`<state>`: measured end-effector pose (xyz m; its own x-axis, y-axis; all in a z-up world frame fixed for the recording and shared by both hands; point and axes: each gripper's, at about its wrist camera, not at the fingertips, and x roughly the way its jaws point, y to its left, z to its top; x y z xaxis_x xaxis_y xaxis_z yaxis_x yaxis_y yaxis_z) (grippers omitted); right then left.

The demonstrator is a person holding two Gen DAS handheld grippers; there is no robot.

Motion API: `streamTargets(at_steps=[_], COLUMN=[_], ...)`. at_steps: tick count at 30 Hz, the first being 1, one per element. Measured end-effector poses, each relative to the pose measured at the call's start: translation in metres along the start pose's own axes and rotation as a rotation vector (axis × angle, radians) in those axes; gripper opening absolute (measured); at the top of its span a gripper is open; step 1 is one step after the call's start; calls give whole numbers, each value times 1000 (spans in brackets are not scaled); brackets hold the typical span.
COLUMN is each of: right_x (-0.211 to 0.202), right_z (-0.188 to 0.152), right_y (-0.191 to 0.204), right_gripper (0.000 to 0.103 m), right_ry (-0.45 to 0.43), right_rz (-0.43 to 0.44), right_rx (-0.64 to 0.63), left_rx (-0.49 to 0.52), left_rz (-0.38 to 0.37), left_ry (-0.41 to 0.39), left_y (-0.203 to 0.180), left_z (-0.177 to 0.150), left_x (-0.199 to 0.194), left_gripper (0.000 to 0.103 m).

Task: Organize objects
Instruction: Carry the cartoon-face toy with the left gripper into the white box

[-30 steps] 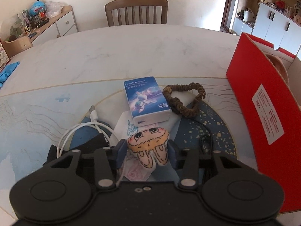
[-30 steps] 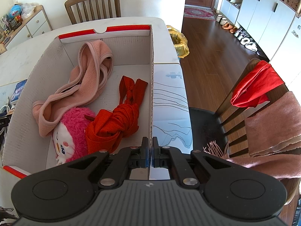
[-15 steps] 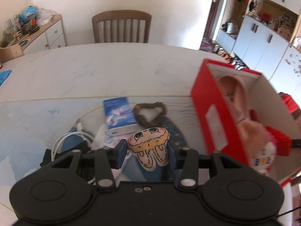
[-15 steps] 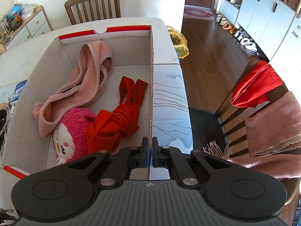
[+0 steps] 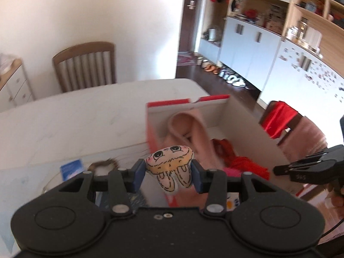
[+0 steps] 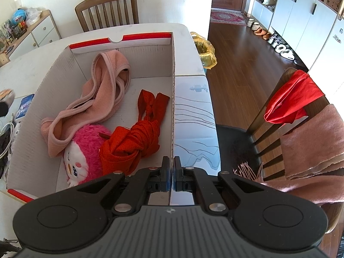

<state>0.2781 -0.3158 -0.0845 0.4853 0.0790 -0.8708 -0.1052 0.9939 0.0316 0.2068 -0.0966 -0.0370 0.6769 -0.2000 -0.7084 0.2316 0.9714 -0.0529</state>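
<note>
My left gripper [image 5: 166, 175] is shut on a small plush cupcake toy [image 5: 172, 167] with a drawn face, held up above the table near the left wall of the red-and-white cardboard box [image 5: 247, 126]. The box [image 6: 49, 79] holds a pink cloth [image 6: 103, 86], a red knotted cloth [image 6: 137, 137] and a pink plush doll [image 6: 83, 150]. My right gripper [image 6: 171, 176] is shut on the box's right wall [image 6: 172, 99] at its near end. The right gripper also shows in the left wrist view [image 5: 309, 168].
On the table left of the box lie a blue tissue pack [image 5: 71, 168], a brown hair scrunchie [image 5: 105, 163] and a white cable [image 6: 6, 129]. A wooden chair [image 5: 86, 64] stands behind the table. A chair with red and pink cloths [image 6: 296, 116] stands on the right.
My left gripper has lifted the cupcake toy and swung right toward the box, so the box's inside now shows. The right gripper has stayed shut on the box wall.
</note>
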Motion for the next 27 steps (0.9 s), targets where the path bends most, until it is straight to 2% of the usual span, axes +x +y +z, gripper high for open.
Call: streamTargets(at_steps=[9, 27], right_x=[-7, -11], right_z=[-3, -6], right_y=[-4, -8], right_gripper=[2, 2], right_ry=[-14, -20], right_rz=[17, 30], right_rx=[17, 37], left_rx=[123, 316], left_rz=[-48, -79], left_ry=[8, 85], left_y=[-41, -94], left_z=[17, 35], left_x=[27, 99], left_gripper=[43, 43])
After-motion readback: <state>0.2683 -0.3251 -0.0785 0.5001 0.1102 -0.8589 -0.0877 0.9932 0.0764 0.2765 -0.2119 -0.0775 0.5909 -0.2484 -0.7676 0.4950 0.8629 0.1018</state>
